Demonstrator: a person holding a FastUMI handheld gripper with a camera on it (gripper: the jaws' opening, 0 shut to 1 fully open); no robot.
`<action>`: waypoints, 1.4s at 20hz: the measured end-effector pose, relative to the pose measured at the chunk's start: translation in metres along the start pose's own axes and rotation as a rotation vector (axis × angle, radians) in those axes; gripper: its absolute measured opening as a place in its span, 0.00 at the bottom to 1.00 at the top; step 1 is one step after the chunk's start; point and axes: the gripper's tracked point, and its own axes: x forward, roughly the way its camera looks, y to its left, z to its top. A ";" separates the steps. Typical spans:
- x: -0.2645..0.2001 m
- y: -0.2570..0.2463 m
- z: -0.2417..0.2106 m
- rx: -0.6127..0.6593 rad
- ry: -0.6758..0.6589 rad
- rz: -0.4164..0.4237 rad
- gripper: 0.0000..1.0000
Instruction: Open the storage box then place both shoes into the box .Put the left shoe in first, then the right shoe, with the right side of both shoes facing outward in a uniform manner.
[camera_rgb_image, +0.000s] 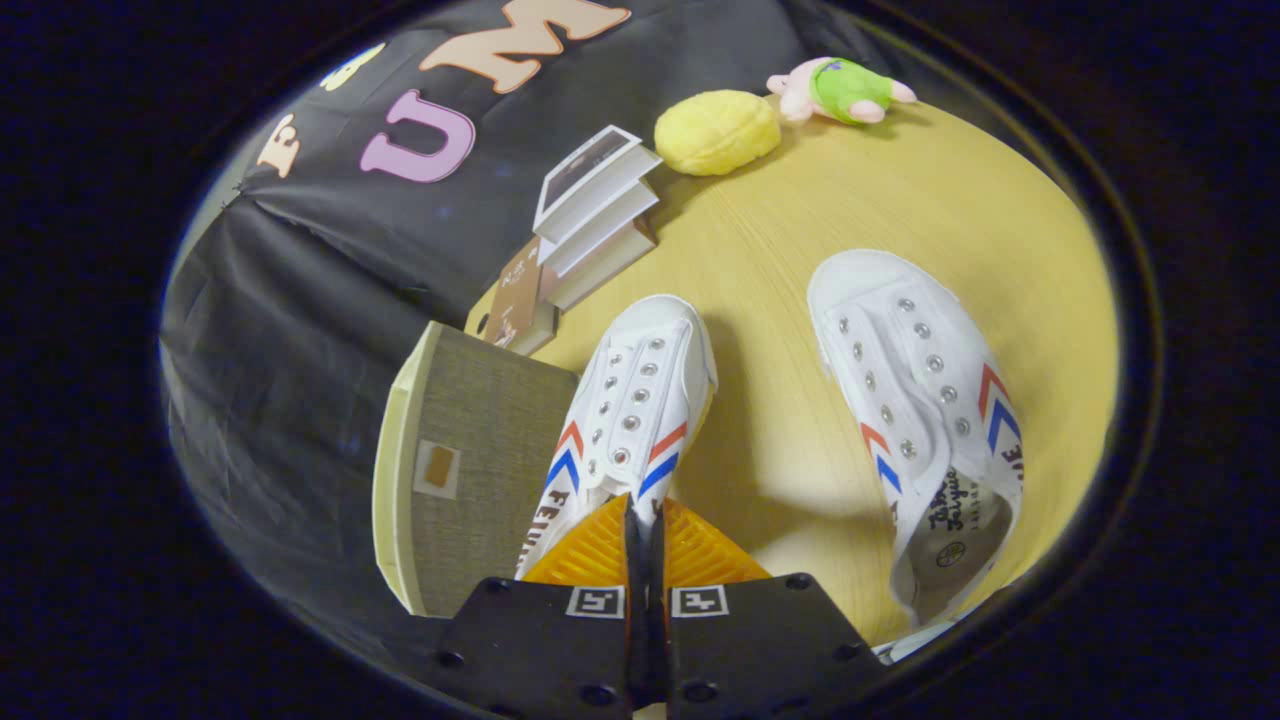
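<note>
The gripper (645, 520) has its fingers closed on the left shoe (630, 400) beside the lidded storage box (480, 450), with the right shoe (920, 400), books (590, 220) and two plush toys (717, 132) on the table (780, 250).

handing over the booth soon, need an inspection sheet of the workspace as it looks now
surface: wooden table, lit.
job's things: storage box beside the near shoe; far shoe lies apart on the table.
clutter: stack of books, yellow plush, pink and green plush toy beyond the shoes.
grippers: claw fingers pressed on the near shoe's heel end.
cables: nothing seen.
surroundings: black cloth wall.
</note>
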 end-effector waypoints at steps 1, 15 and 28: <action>-0.005 0.008 0.003 -0.012 -0.008 0.009 0.03; -0.046 0.143 0.042 -0.140 -0.146 0.139 0.03; 0.014 0.218 -0.031 -0.252 -0.027 0.151 0.03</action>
